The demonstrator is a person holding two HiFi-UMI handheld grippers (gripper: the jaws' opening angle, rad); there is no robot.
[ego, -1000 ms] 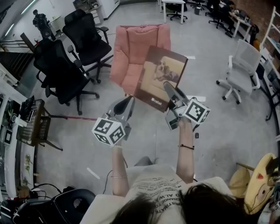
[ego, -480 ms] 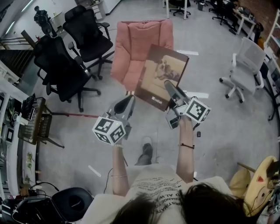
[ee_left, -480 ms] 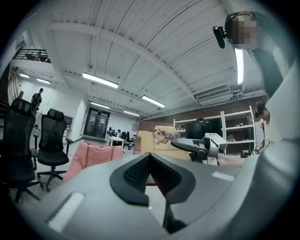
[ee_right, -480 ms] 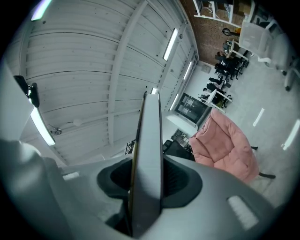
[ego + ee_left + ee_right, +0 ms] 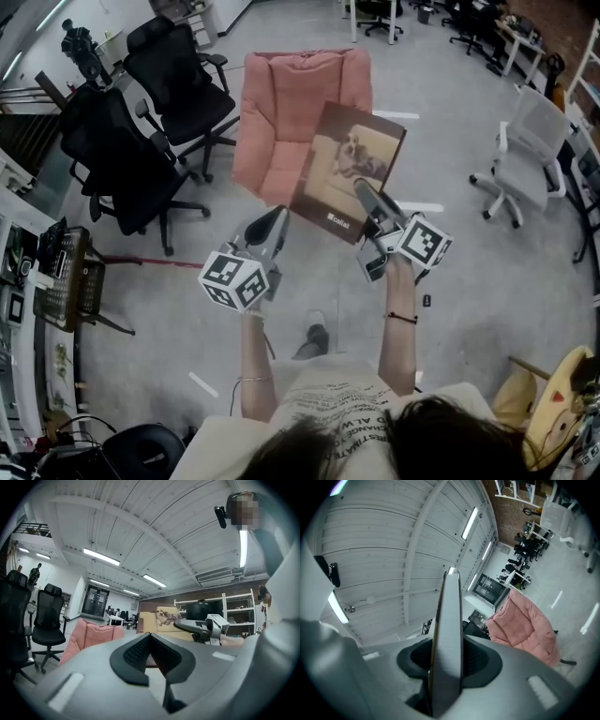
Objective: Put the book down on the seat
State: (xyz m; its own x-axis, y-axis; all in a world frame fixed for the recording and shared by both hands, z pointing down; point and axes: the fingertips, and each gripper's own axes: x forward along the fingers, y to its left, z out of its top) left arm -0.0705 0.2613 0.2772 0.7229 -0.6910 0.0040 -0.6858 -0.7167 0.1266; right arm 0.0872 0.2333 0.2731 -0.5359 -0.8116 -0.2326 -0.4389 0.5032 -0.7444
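Note:
A brown book with a dog picture on its cover stands tilted in the air, its lower edge clamped in my right gripper, which is shut on it. In the right gripper view the book shows edge-on between the pads. The pink armchair stands just beyond the book, with its seat partly hidden behind it. My left gripper hovers left of the book, shut and holding nothing. In the left gripper view its tips meet, with the book and the armchair ahead.
Two black office chairs stand left of the armchair and a white one to the right. A wire rack sits at the far left. The person's shoe is on the grey floor below the grippers.
The person has stepped forward toward the pink armchair, carrying both grippers and the book along. The grip on the book is the same.

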